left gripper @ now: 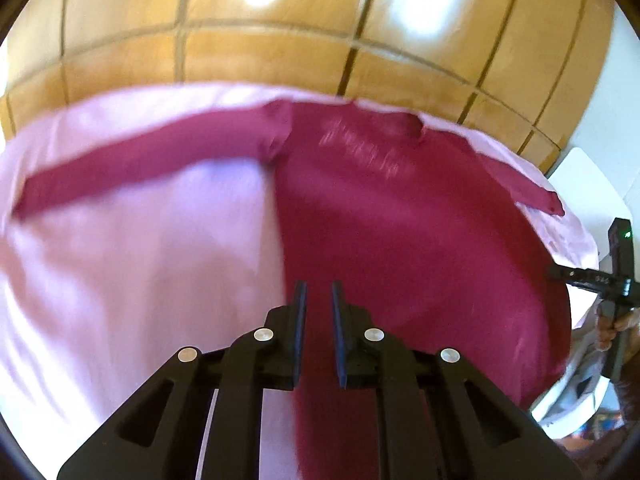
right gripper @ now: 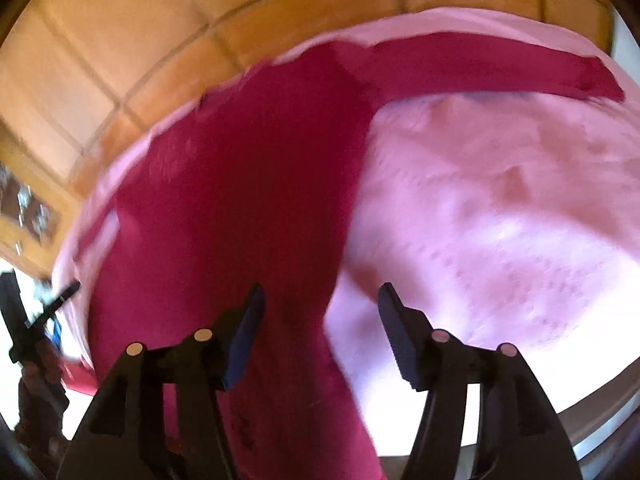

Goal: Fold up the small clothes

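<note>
Shirt [right gripper: 248,184] under open right claw [right gripper: 320,312]

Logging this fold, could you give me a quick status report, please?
Left gripper nearly closed, empty. Right gripper open, empty. Maroon shirt spread flat on pink cloth, sleeves out. Nothing obstructing.

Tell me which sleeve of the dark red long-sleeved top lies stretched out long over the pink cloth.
The sleeve on the left in the left wrist view: it runs long and straight over the pink cloth. The other sleeve shows shorter, near the cloth's edge.
</note>
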